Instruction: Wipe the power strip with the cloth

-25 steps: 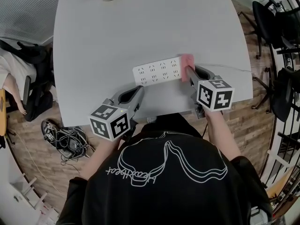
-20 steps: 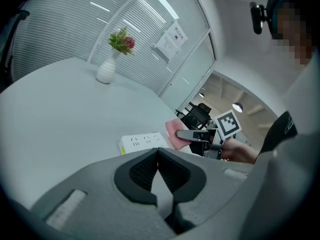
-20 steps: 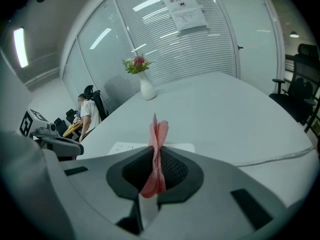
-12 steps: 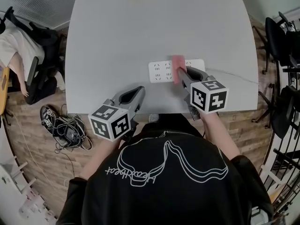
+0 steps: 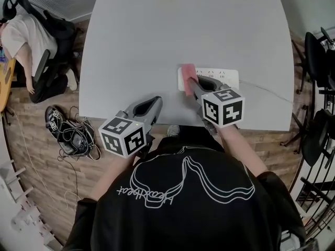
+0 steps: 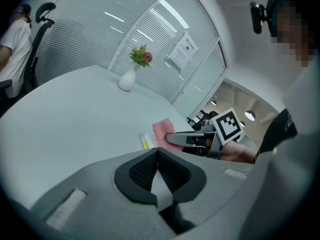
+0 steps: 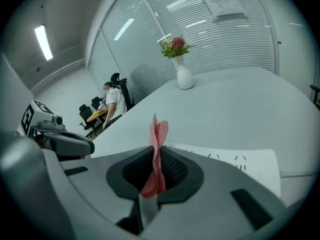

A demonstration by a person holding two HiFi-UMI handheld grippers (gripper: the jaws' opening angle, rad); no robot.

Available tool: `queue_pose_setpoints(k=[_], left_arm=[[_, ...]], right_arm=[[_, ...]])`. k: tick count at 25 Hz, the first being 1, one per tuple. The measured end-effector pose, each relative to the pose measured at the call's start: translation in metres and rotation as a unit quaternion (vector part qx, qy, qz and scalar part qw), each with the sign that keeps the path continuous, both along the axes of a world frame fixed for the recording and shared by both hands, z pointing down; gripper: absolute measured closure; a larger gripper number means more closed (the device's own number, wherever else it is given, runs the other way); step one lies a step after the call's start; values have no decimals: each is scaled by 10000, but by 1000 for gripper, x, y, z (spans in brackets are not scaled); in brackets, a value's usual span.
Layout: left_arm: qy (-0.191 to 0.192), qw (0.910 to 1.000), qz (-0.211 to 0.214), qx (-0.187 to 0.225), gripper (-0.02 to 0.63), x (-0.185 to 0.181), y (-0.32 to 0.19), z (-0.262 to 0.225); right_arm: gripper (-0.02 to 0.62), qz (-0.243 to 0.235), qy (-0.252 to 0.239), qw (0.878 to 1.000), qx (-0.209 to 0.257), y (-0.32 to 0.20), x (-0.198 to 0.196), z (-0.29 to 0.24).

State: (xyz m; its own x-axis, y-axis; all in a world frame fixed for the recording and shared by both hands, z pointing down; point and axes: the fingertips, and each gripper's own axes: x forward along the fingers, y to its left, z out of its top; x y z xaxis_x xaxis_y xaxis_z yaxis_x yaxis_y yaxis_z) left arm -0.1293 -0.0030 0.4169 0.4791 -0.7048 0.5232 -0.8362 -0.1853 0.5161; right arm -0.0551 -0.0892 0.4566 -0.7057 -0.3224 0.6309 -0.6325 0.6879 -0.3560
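Soft pink cloth (image 5: pixel 187 75); flat power strip (image 5: pixel 230 76)

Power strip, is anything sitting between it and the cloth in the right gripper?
Nothing visible does. The right gripper is shut on the pink cloth, and in the head view the cloth lies right over the left end of the power strip. The part of the strip's top that shows carries nothing else.

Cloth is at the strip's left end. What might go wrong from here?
1. The left gripper, shut on nothing, is off the power strip, so the strip may slide with the wipe.
2. Only a narrow fold of cloth sticks out of the right gripper, so its jaws may scrape the strip.
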Motion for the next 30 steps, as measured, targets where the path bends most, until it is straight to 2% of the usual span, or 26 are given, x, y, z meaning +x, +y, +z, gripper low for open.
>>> queue_pose_setpoints(k=[11, 30], left_arm=[[32, 9999, -142, -69, 592, -14, 4, 5], [48, 9999, -107, -104, 592, -16, 8, 9]], right_arm=[[552, -190, 125, 9997, -86, 7, -25, 17], [551, -90, 368, 9993, 29, 4, -20, 25]])
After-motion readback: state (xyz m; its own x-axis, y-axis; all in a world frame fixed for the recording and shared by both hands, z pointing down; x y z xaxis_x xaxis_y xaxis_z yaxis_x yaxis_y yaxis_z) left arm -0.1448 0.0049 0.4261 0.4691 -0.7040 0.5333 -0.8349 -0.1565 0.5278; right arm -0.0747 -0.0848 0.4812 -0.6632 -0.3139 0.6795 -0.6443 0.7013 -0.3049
